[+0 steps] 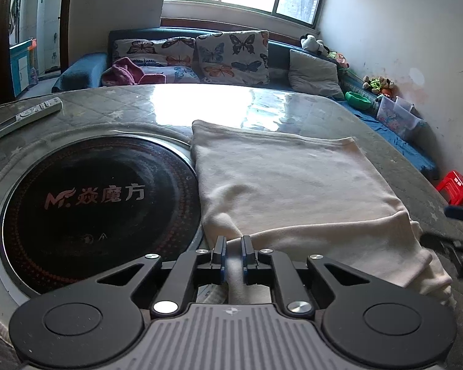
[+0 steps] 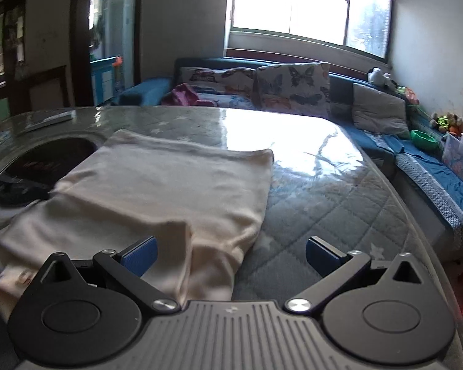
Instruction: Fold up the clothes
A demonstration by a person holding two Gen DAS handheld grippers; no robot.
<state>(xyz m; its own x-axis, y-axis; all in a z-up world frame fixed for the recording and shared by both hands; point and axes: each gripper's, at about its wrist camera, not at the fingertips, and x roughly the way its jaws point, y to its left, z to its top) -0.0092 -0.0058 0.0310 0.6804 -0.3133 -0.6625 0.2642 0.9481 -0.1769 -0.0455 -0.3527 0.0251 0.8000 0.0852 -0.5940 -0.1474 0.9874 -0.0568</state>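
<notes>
Open quilted tabletop (image 2: 324, 191) right of and beyond the cream garment (image 2: 169, 185); free passage there. Left blocked by round black cooktop (image 1: 92, 209) touching the garment's left edge. Remote (image 1: 26, 117) at far left. Sofa cushions (image 1: 231, 55) past the far edge.

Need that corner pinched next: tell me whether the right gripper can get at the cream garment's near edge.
Probably yes: the right gripper is open, and the cream garment has its near edge lying between the blue pads, nothing blocking.

The left tongs (image 1: 233, 251) are pinched nearly together on a fold at the near edge of the cream garment (image 1: 281, 182). The right tongs (image 2: 231, 254) are spread wide, low over that garment's near right corner.
</notes>
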